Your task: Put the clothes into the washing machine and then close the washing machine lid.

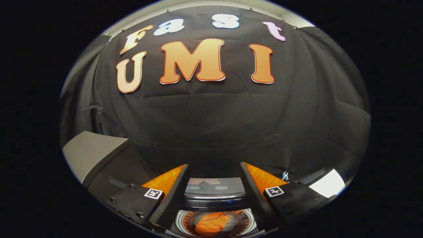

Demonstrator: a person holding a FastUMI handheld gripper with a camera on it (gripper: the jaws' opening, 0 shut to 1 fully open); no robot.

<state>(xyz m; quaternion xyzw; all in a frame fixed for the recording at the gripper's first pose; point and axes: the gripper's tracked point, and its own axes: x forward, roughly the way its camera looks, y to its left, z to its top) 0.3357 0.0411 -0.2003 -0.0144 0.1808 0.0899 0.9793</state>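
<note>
My gripper [214, 166] is open, its fingers spread wide with nothing between them. Low between the fingers lies the top of the washing machine, its round drum opening ringed by a pale rim [180, 222]. An orange piece of clothing [211, 225] sits inside the drum. Just behind the opening is a grey glossy panel [214, 186] with a small blue light below it; I cannot tell whether it is the raised lid or the control panel. The gripper hangs above the machine and touches nothing.
The booth's black cloth wall [214, 125] rises close behind the machine. A grey slanted surface [89, 148] stands at the left of the fingers, and a white patch [327, 183] lies to their right.
</note>
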